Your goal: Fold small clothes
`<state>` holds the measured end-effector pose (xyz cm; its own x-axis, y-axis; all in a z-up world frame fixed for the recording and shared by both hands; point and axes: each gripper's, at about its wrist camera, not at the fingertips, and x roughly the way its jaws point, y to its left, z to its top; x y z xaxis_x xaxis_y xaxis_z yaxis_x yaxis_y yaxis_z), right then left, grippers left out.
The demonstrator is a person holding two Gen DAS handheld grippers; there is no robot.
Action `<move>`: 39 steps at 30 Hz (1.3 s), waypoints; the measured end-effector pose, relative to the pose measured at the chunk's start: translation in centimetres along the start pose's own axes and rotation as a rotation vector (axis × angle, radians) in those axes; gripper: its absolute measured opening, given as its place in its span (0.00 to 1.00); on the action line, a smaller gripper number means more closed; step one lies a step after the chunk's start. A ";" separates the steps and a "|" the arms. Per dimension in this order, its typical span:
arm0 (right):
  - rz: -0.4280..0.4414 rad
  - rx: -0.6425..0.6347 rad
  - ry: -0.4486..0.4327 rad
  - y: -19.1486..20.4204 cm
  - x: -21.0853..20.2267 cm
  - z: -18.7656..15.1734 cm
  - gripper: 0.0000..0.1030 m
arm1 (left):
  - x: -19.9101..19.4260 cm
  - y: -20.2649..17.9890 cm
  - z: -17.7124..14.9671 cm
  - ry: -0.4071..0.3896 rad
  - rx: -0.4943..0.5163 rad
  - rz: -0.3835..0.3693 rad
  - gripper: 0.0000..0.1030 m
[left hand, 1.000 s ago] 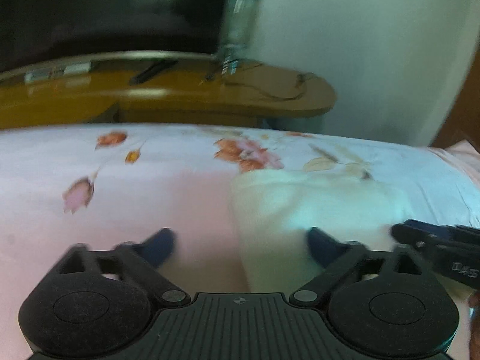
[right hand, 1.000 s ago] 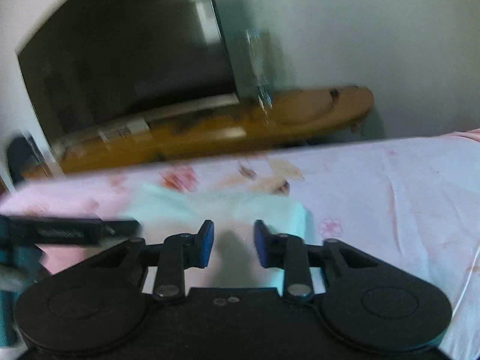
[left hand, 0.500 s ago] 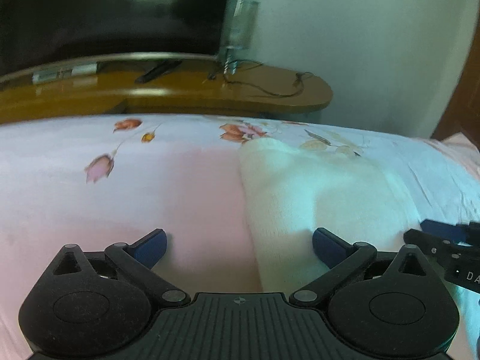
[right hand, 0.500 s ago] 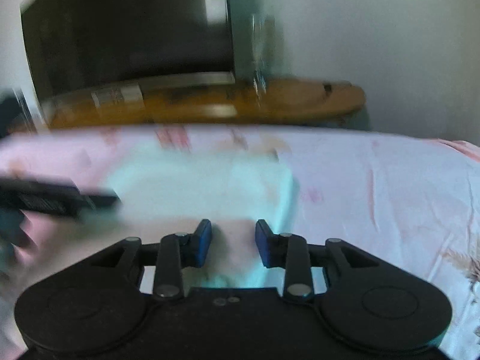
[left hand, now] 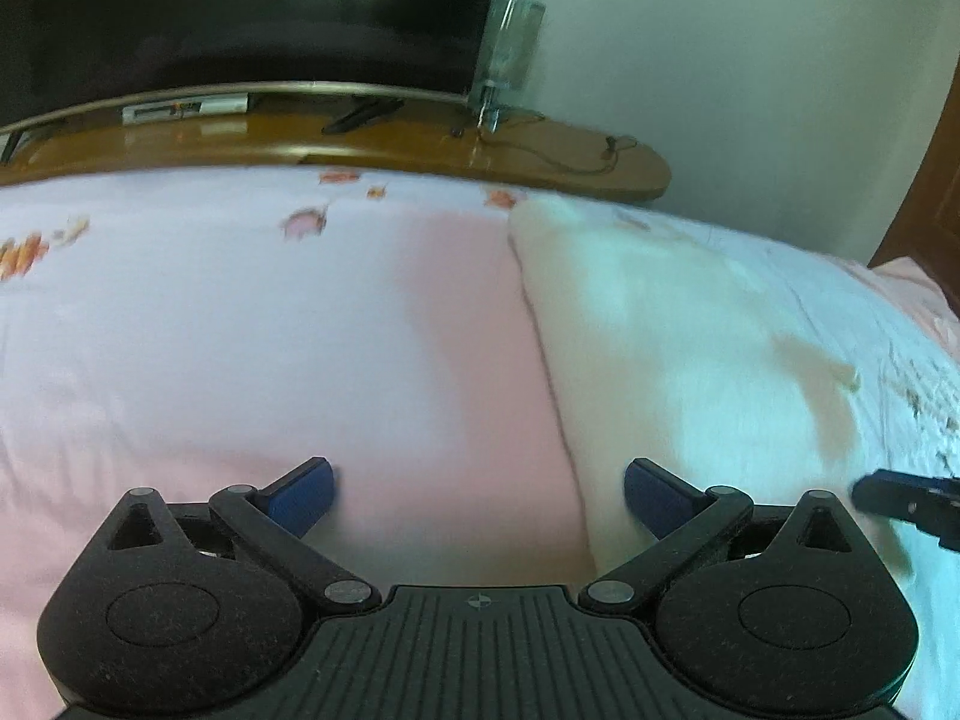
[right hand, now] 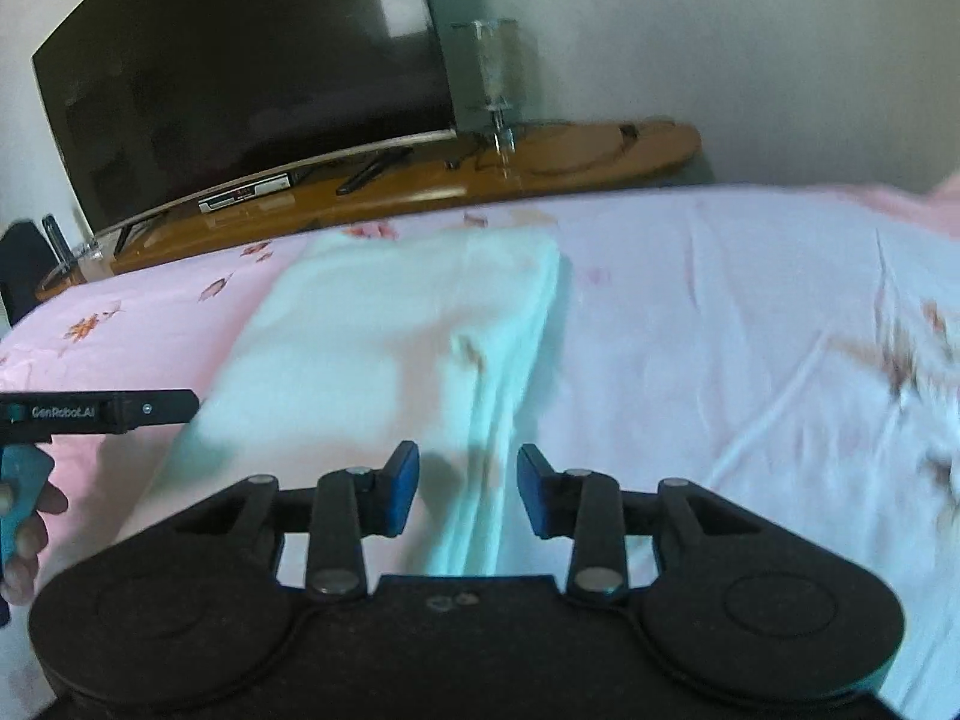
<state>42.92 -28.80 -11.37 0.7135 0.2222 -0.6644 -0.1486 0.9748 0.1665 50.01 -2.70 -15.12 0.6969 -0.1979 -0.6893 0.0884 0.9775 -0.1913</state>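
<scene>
A pale white folded garment lies flat on the pink floral bedsheet. My left gripper is open wide and straddles the garment's left edge, one pad over the sheet and one over the cloth. In the right wrist view the same garment runs away from me, with a layered fold along its right side. My right gripper hovers over that right edge with its jaws partly apart and not pressing on the cloth. Each gripper shows in the other's view: the right gripper and the left gripper, the latter held by a hand.
Beyond the bed stands a low wooden stand with a dark television, a clear glass vase, a remote and a cable. The sheet is wrinkled to the right of the garment.
Both grippers have drawn back along the garment toward its near end, so more of it lies ahead. The right jaws have spread a little wider. The left jaws stay wide.
</scene>
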 end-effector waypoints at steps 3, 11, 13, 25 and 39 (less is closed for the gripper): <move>0.046 0.026 -0.008 -0.2 0.3 -0.5 0.30 | -0.1 -0.5 -0.6 0.000 0.024 0.017 1.00; 0.022 -0.016 -0.012 0.3 -0.4 -0.5 0.09 | -0.7 -1.3 -0.7 0.012 0.038 0.021 1.00; 0.010 -0.024 -0.012 0.2 -0.7 -0.5 0.08 | -0.7 -1.4 -0.9 0.012 0.044 0.025 1.00; -0.053 -0.048 0.028 0.1 -0.5 -0.7 0.03 | -2.9 -1.7 -2.3 0.000 0.099 0.013 1.00; -0.011 -0.158 -0.017 3.1 -1.0 -1.1 0.23 | -2.6 -2.5 -2.1 -0.020 0.152 0.034 1.00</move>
<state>40.98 -25.98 -11.01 0.7270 0.2125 -0.6529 -0.2454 0.9685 0.0419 46.47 -4.77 -14.37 0.7152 -0.1647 -0.6793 0.1702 0.9836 -0.0593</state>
